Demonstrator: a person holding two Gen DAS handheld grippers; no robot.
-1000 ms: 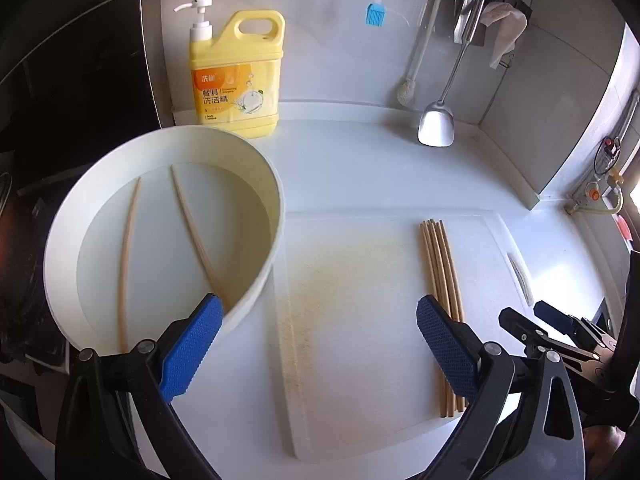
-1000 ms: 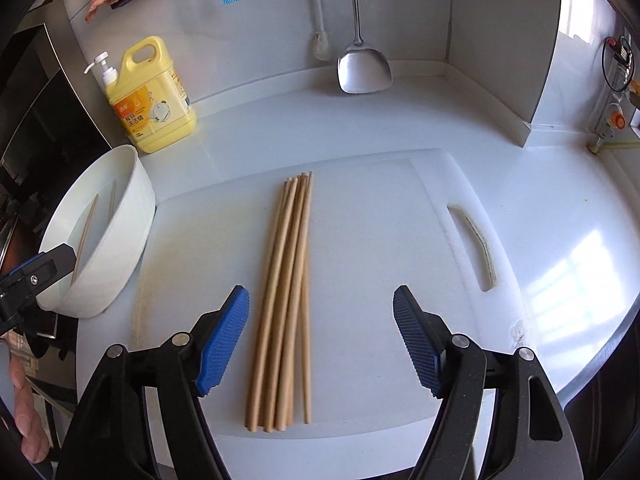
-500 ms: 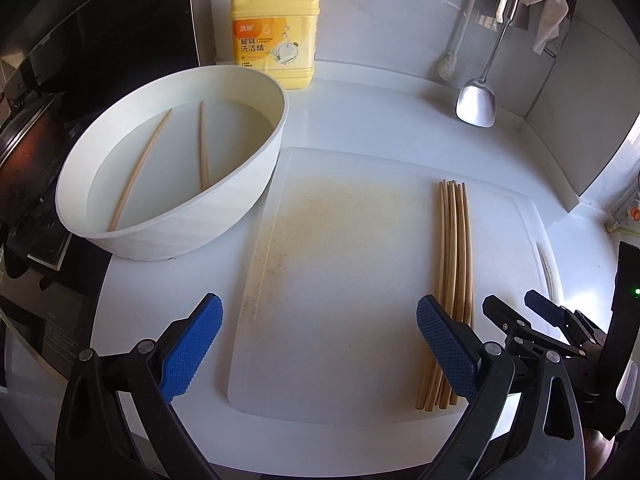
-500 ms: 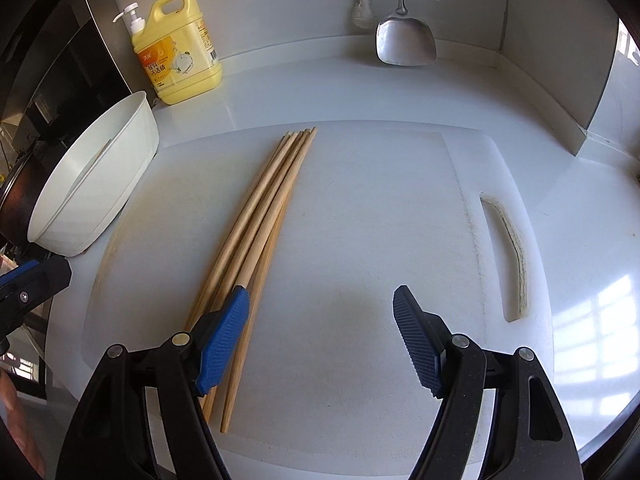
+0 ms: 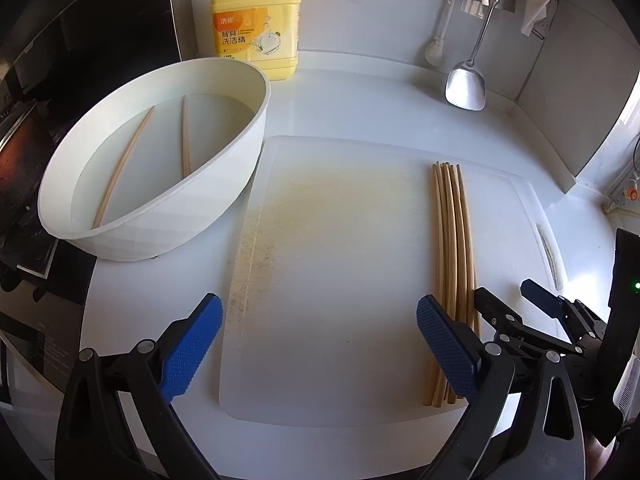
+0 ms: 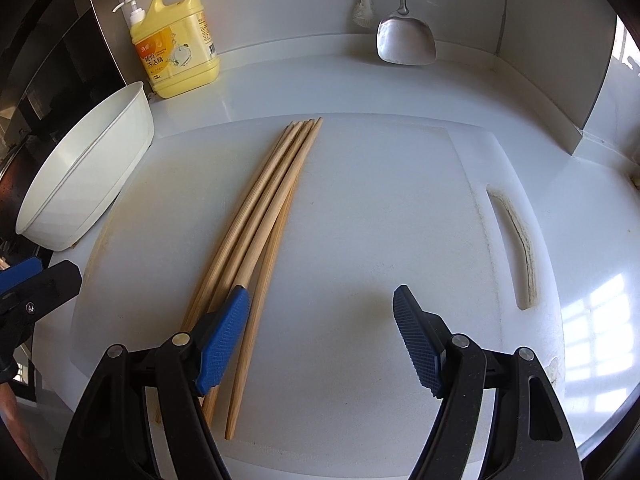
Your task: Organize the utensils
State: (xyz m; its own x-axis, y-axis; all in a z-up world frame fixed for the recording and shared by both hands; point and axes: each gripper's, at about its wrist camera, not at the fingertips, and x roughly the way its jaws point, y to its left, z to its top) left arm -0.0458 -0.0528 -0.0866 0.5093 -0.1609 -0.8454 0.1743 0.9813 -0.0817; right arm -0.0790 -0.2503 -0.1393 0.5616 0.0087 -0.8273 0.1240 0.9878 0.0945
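You were at the gathering step, as I read it: both claws stood wide apart with nothing between their pads. The right claw (image 6: 322, 340) hung low over the near end of the chopstick bundle (image 6: 256, 216), which lay together on the white cutting board (image 6: 380, 220), its far tips fanned slightly; the left pad of that claw sat over the bundle's near end, so the sticks were beside the gap rather than inside it. The left claw (image 5: 320, 344) hovered over the stained bare part of the board, with the bundle just off its right pad. Two more chopsticks (image 5: 124, 164) lay apart inside the white basin (image 5: 168, 220), which stood on the surface beside the board's left edge — those looked like the ones yet to be collected. The next move probably called for sliding the right claw sideways so the bundle sat between its pads before closing, or reaching the left claw into the basin. The basin's tall wall would have stood in the way of a flat approach. Behind, a yellow detergent bottle (image 5: 256, 20) and a hanging metal spatula (image 5: 466, 88) stood well clear.
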